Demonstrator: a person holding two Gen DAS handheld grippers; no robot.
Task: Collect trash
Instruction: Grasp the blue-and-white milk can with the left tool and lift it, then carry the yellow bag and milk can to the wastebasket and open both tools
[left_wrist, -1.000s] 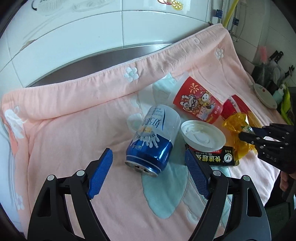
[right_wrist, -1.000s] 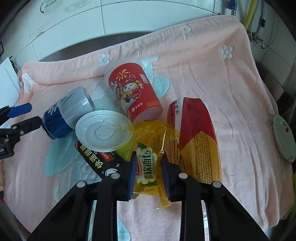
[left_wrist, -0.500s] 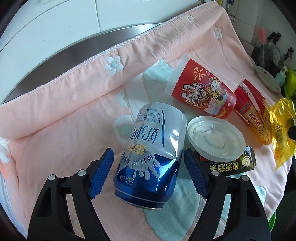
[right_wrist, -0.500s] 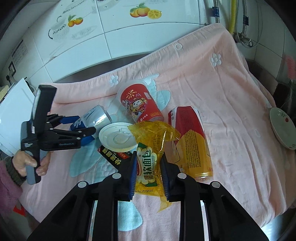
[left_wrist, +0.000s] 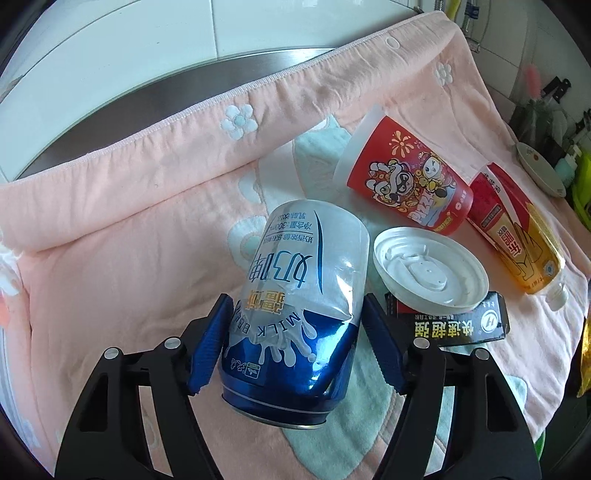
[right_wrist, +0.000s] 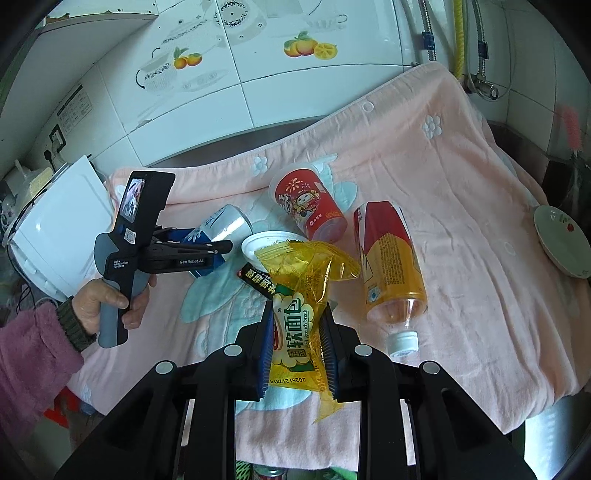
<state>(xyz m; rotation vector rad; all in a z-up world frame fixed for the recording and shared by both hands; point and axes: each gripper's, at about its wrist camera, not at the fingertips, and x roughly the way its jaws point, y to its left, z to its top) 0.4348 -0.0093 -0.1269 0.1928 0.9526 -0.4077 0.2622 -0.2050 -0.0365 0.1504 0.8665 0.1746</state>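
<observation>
Here we note the left gripper (left_wrist: 295, 343) clamped on a dented blue-and-silver milk-beer can (left_wrist: 299, 291), low centre of the left wrist view. The right gripper (right_wrist: 297, 347) pinches a crinkled yellow bread wrapper (right_wrist: 301, 295), lower centre of its view. Centre frame lie a red cartoon cup (right_wrist: 308, 205), white round lid (left_wrist: 430, 267), black carton (left_wrist: 458, 325) and labelled plastic bottle (right_wrist: 391, 262), all on a soft pink flowered towel (right_wrist: 461, 184) below glossy white wall tiles (right_wrist: 295, 81).
</observation>
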